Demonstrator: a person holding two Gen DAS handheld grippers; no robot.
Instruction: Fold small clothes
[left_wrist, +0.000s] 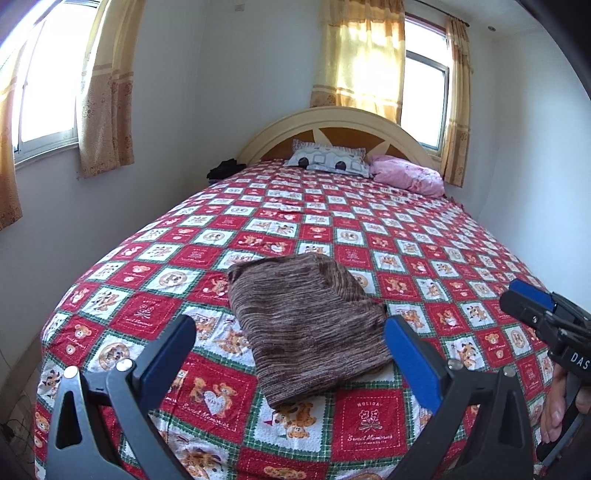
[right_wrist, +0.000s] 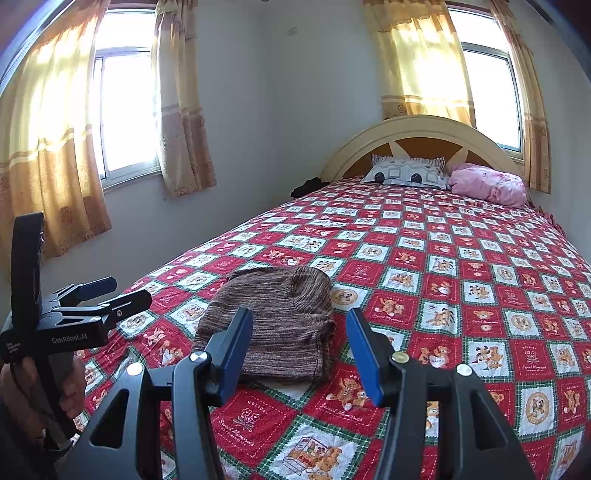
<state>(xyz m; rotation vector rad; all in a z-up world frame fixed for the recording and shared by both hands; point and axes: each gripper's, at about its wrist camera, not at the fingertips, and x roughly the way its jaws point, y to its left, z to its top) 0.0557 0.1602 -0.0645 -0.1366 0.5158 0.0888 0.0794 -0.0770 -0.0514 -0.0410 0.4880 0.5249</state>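
Note:
A brown striped knit garment (left_wrist: 306, 321) lies folded into a compact rectangle on the red patchwork bedspread (left_wrist: 424, 258), near the foot of the bed. It also shows in the right wrist view (right_wrist: 273, 325). My left gripper (left_wrist: 290, 339) is open and empty, held above and just short of the garment. My right gripper (right_wrist: 299, 339) is open and empty, also held back from the garment. The right gripper shows at the right edge of the left wrist view (left_wrist: 528, 299). The left gripper shows at the left of the right wrist view (right_wrist: 122, 291).
A patterned pillow (left_wrist: 328, 158) and a pink bundle (left_wrist: 406, 177) lie by the arched headboard (left_wrist: 340, 122). A dark item (left_wrist: 225, 168) sits at the bed's far left corner. The wall and curtained windows (left_wrist: 107, 88) run close along the bed's left side.

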